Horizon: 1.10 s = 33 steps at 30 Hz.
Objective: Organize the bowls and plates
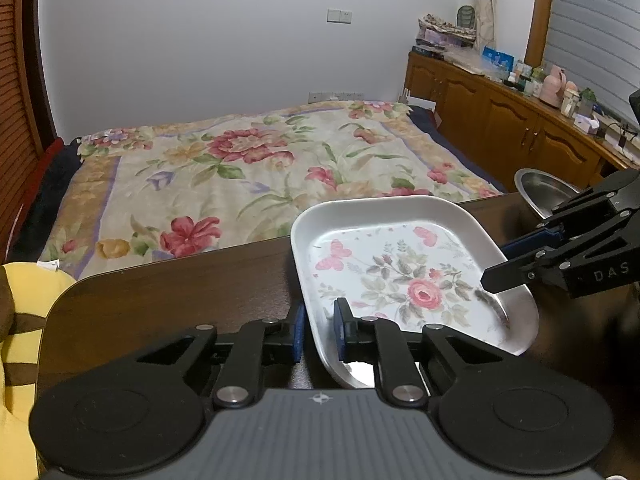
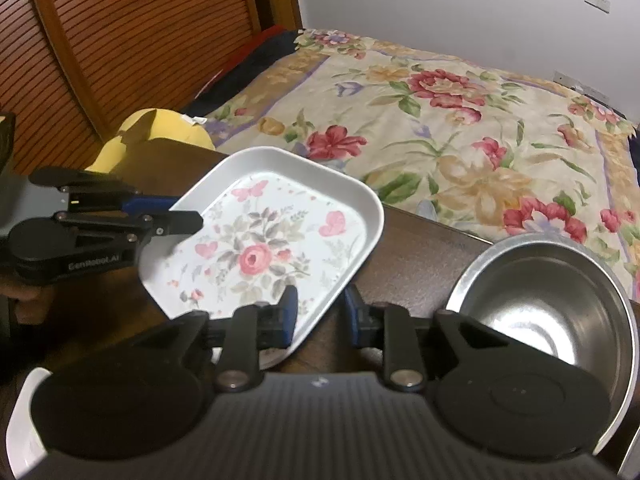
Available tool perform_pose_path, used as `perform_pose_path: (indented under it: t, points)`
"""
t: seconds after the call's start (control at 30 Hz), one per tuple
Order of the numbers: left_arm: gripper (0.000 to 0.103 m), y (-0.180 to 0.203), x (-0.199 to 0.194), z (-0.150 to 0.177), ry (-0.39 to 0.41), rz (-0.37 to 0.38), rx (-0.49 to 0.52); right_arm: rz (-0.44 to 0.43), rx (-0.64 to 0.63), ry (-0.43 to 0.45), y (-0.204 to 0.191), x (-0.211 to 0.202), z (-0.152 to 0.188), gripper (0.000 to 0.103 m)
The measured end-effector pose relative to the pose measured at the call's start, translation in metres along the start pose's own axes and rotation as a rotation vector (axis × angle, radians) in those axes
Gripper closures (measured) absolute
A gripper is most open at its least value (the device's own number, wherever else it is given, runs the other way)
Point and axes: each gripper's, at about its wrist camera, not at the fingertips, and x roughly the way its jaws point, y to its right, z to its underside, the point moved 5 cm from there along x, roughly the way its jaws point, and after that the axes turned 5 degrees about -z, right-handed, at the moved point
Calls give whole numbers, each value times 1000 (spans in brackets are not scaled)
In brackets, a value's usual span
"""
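A white square plate (image 1: pixel 400 272) with a rose and butterfly print lies on the dark wooden table (image 1: pixel 180 292). My left gripper (image 1: pixel 320 330) is shut on its near left rim, one blue pad inside the wall and one outside. The right wrist view shows the same plate (image 2: pixel 272 240) with my left gripper (image 2: pixel 180 211) clamped on its far side. My right gripper (image 2: pixel 320 306) straddles the opposite rim, with a sliver of table showing beside the outer pad. From the left wrist view, my right gripper (image 1: pixel 500 263) sits at the plate's right edge. A steel bowl (image 2: pixel 540 300) stands empty just right of it.
The table's far edge (image 2: pixel 420 248) borders a bed with a floral cover (image 1: pixel 260 168). A yellow cushion (image 1: pixel 24 300) lies off the table's left end. A wooden cabinet (image 1: pixel 500 120) loaded with small items runs along the right wall. Something white (image 2: pixel 20 428) shows under my right gripper's body.
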Motion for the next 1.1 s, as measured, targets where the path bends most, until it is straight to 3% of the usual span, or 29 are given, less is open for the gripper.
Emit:
perform_pose_path:
  t: [0.63, 1.1]
  points:
    - [93, -3, -8, 2, -26, -17, -53, 20, -35, -24, -5, 8, -2, 81]
    - [93, 2, -75, -13, 57, -50, -41, -4, -30, 80, -25, -37, -11, 81]
